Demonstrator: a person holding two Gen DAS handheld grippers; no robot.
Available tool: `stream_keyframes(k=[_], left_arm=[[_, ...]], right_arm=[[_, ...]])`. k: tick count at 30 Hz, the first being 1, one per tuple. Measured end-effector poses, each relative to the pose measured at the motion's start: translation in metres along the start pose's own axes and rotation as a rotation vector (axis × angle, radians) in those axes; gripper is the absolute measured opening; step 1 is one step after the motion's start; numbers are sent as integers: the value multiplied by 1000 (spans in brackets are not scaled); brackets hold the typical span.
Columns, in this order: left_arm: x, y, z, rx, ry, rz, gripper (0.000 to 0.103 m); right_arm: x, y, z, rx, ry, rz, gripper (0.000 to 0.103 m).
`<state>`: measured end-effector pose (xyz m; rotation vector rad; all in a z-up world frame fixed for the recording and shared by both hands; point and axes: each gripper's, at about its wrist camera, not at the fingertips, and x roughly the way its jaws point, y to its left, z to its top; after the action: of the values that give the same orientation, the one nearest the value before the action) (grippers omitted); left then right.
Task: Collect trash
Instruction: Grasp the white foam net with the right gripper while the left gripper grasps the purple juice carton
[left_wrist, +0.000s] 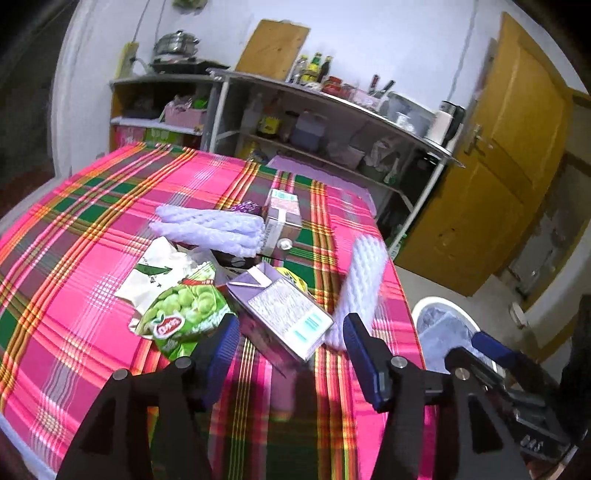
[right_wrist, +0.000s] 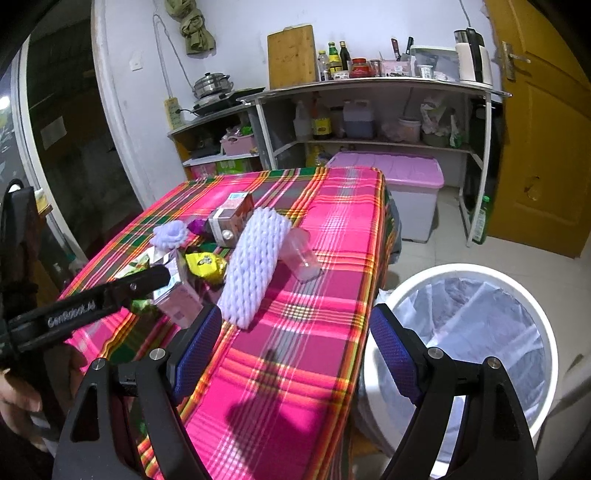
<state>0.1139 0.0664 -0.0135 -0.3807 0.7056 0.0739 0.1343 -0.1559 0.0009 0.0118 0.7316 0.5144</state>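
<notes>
While both the left gripper (left_wrist: 291, 354) and right gripper (right_wrist: 295, 347) gape empty, the foam net sleeve (right_wrist: 253, 266) looks light, squashy, best pinched mid-length

Place: a home kitchen corner.
Cooking gear: a steel pot (right_wrist: 212, 84) on a stove, a wooden cutting board (right_wrist: 291, 55) leaning on the wall.
Storage: open shelving (right_wrist: 373, 110) with sauce bottles (right_wrist: 334, 59), jugs, a kettle (right_wrist: 472, 55).
Household signs: a plaid-clothed surface (right_wrist: 314, 258), a pink-lidded storage bin (right_wrist: 402, 177), a lined white trash bin (right_wrist: 517, 295), a yellow wooden door (right_wrist: 546, 147).
</notes>
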Motion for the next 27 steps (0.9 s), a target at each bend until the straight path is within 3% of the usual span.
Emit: stream_keyframes(k=[10, 15, 20, 27], left_arm=[[34, -2, 13, -81, 53, 59, 59], [34, -5, 11, -32, 48, 82, 61], [24, -3, 6, 20, 34, 63, 47], [12, 7, 0, 21, 39, 37, 42]], right_arm=[[8, -5, 2, 15, 19, 3, 83], [17, -1, 5, 10, 31, 20, 83], [29, 5, 11, 7, 50, 61, 83], [56, 8, 21, 57, 114, 140, 73]])
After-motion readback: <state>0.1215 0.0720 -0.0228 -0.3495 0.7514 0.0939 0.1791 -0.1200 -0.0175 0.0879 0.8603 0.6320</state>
